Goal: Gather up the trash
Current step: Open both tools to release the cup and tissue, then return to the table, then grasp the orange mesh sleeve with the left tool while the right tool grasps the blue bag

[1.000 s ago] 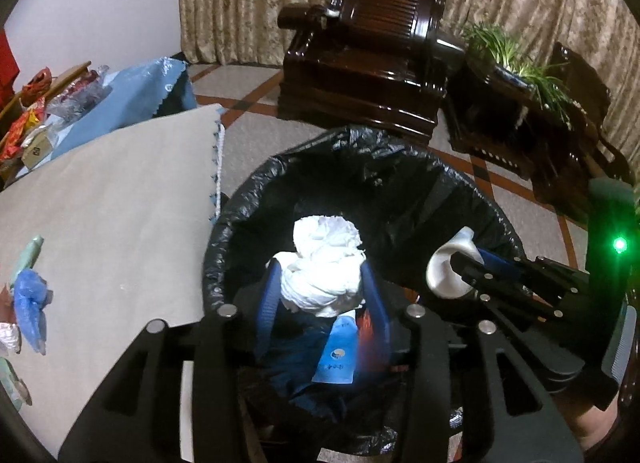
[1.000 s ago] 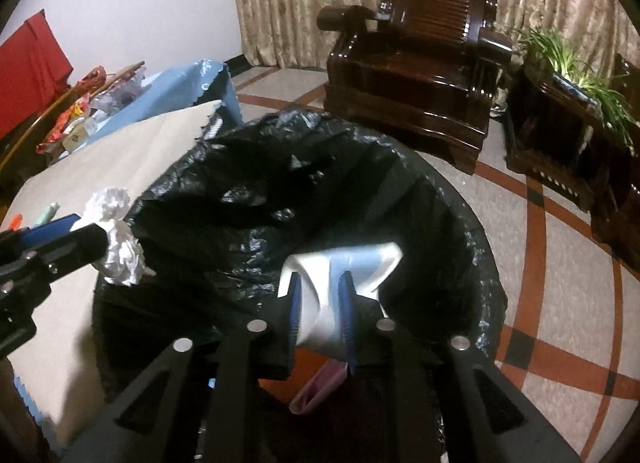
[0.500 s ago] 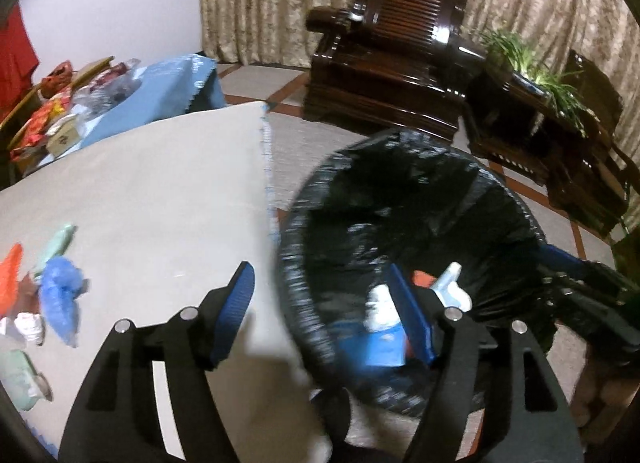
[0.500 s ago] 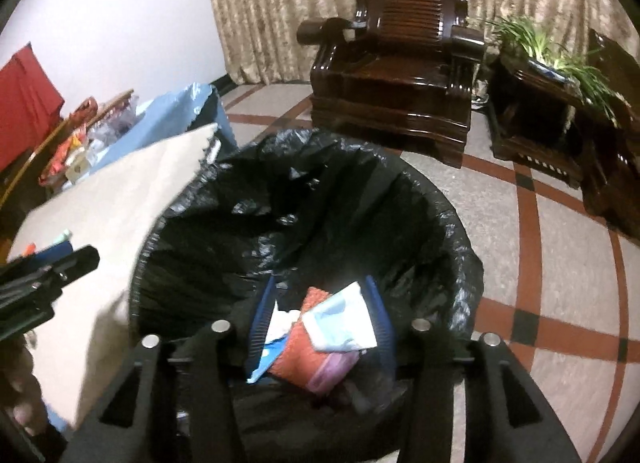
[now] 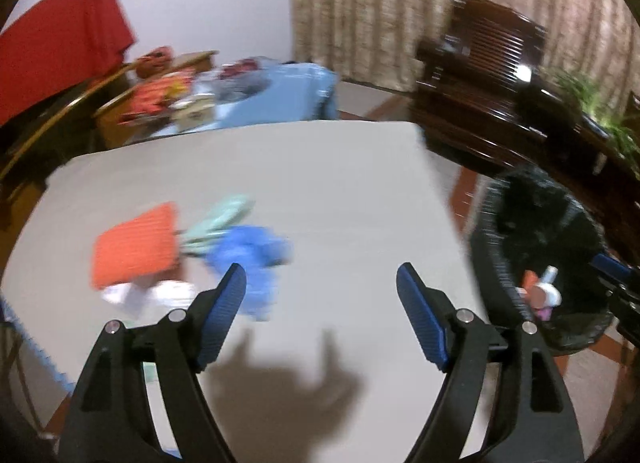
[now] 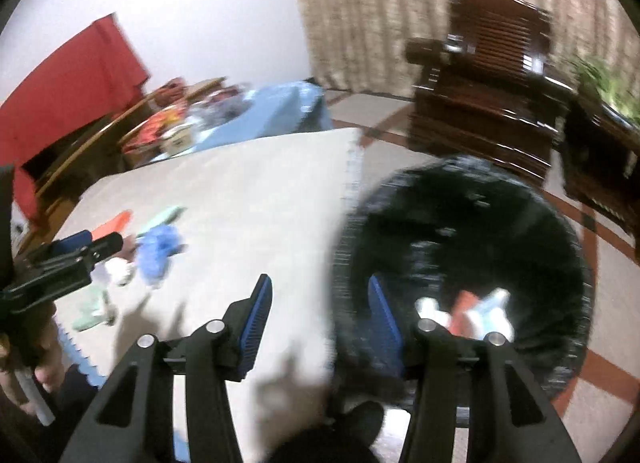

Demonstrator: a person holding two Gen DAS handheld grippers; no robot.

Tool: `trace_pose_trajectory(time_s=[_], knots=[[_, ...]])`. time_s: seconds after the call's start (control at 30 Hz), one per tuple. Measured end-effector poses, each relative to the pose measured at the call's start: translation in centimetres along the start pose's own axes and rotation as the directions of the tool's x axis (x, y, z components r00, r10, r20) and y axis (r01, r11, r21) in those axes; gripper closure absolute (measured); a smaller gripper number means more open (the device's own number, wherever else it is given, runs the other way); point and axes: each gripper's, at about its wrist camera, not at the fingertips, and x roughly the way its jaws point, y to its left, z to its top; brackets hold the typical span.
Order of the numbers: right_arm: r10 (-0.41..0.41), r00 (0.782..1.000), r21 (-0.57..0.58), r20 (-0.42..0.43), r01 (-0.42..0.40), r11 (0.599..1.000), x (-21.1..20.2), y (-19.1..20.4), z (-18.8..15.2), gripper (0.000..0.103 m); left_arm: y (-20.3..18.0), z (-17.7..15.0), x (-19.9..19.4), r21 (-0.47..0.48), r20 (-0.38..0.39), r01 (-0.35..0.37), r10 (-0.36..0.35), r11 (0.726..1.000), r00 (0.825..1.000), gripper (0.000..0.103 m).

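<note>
My left gripper [image 5: 320, 283] is open and empty above the beige table [image 5: 320, 191]. Ahead and to its left lie an orange wrapper [image 5: 134, 245], a blue crumpled piece [image 5: 250, 253], a pale green wrapper [image 5: 218, 219] and white scraps [image 5: 136, 295]. The black-lined trash bin [image 5: 544, 239] stands right of the table with trash inside. My right gripper [image 6: 318, 297] is open and empty, straddling the table edge and the bin [image 6: 460, 247]. The left gripper [image 6: 80, 247] shows at the left of the right wrist view, near the blue piece [image 6: 158, 247].
A dark wooden armchair [image 5: 484, 75] stands behind the bin, with a plant [image 5: 592, 103] on a dark stand to its right. A blue-covered table with clutter [image 5: 240, 99] and red cloth [image 5: 60, 59] are at the back left. Curtains hang behind.
Both grippers opened and dropped their trash into the bin: the left a white crumpled wad, the right a white-and-blue packet. Both then swung left toward the table; the left now faces the remaining litter.
</note>
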Motion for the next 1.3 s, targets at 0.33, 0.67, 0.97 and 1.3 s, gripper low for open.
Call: trace_pose_trajectory(time_s=[0.33, 0.67, 0.97, 1.3], knots=[[0.083, 0.997, -0.163, -0.005, -0.083, 0.983, 3.5, 13.9, -0.2, 0.053, 15.5, -1.3, -2.0, -0.173, 0.019, -0.147, 0.152, 0.974, 0.988, 0.027], [0.089, 0.996, -0.235, -0.018, -0.091, 0.968, 7.3, 21.7, -0.6, 0.053, 23.4, -2.9, -0.6, -0.221, 0.016, -0.159, 0.166, 0.962, 0.986, 0.027], [0.072, 0.997, -0.27, -0.028, -0.077, 0.96, 10.7, 25.5, -0.5, 0.052, 26.3, -2.9, 2.6, -0.225, 0.011, -0.121, 0.126, 0.967, 0.992, 0.027], [0.047, 0.997, -0.297, -0.065, -0.064, 0.953, 14.5, 27.3, -0.6, 0.052, 27.3, -3.0, 7.5, -0.217, -0.026, -0.088, 0.085, 0.972, 0.996, 0.027]])
